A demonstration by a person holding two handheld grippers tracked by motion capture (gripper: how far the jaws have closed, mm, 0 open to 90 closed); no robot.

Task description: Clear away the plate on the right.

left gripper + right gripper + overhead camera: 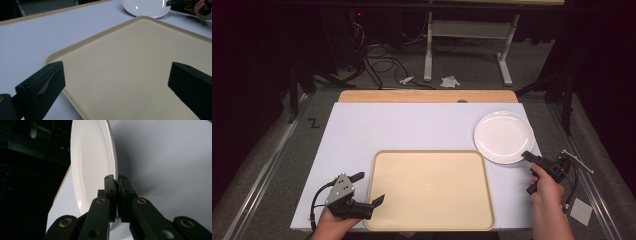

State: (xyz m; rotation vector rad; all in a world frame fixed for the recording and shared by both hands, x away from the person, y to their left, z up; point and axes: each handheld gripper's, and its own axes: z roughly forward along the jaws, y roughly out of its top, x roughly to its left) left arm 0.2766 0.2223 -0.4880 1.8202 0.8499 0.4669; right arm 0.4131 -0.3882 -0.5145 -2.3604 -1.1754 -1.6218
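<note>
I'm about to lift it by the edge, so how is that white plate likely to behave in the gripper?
The white plate looks glazed and glossy, so it may slip in the right gripper, whose jaws pinch only its thin rim. Held by one edge, it will probably sag or swing. It looks like rigid ceramic, so a drop onto the table could chip it.

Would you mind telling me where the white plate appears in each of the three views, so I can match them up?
High view: the white plate lies right of centre, beyond the tray's far right corner.
Left gripper view: the plate sits at the top edge, past the tray.
Right gripper view: the plate stands upper centre, its rim clamped in the right gripper.
Shared landmark: the white table sheet.
</note>
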